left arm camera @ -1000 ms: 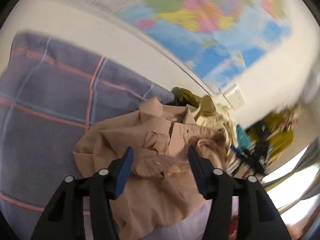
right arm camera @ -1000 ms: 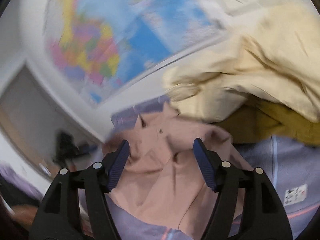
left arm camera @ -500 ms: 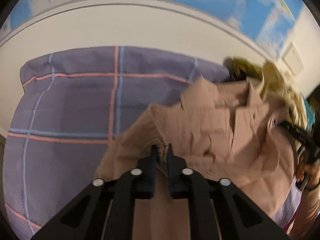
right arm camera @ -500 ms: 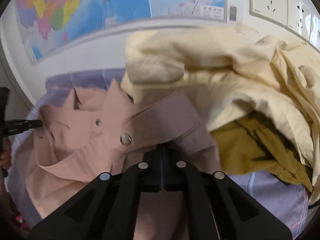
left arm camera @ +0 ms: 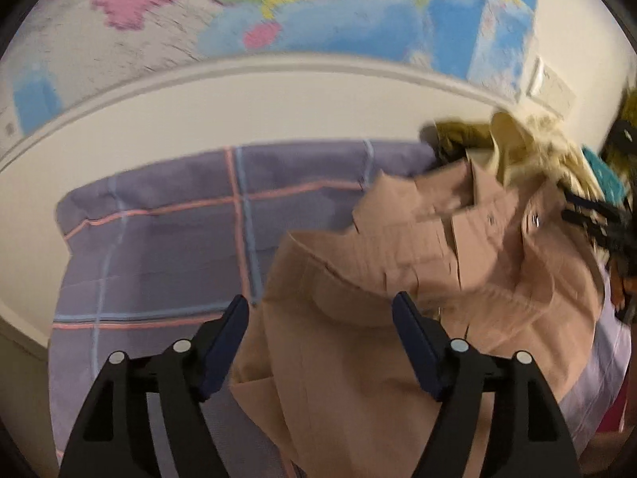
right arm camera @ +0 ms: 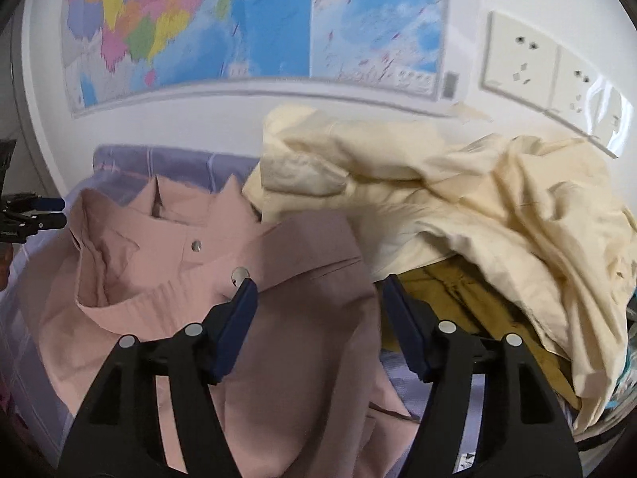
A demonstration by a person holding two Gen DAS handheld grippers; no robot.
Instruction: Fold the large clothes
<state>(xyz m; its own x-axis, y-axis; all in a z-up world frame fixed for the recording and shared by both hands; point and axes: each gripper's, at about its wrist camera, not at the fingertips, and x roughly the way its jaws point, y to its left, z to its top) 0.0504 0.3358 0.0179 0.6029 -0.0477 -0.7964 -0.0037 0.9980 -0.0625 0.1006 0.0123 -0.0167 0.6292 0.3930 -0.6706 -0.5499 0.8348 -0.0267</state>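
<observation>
A dusty-pink collared jacket with snap buttons (left arm camera: 418, 279) lies rumpled on the purple plaid sheet (left arm camera: 167, 247), collar toward the wall. It also shows in the right wrist view (right arm camera: 278, 279). My left gripper (left arm camera: 320, 322) is open above the jacket's left shoulder edge, holding nothing. My right gripper (right arm camera: 318, 302) is open above the jacket's right shoulder, holding nothing. The right gripper also appears at the right edge of the left wrist view (left arm camera: 589, 215), and the left one at the left edge of the right wrist view (right arm camera: 36, 215).
A heap of cream clothes (right arm camera: 458, 199) over an olive-mustard garment (right arm camera: 469, 302) sits right of the jacket against the wall. A world map (right arm camera: 239, 20) and wall sockets (right arm camera: 549, 67) are on the wall behind. The bed's left edge (left arm camera: 59, 279) meets the wall.
Both grippers were shut on the jacket half a second ago and have opened and let go. The jacket now lies spread on the sheet. A second ago both were open.
</observation>
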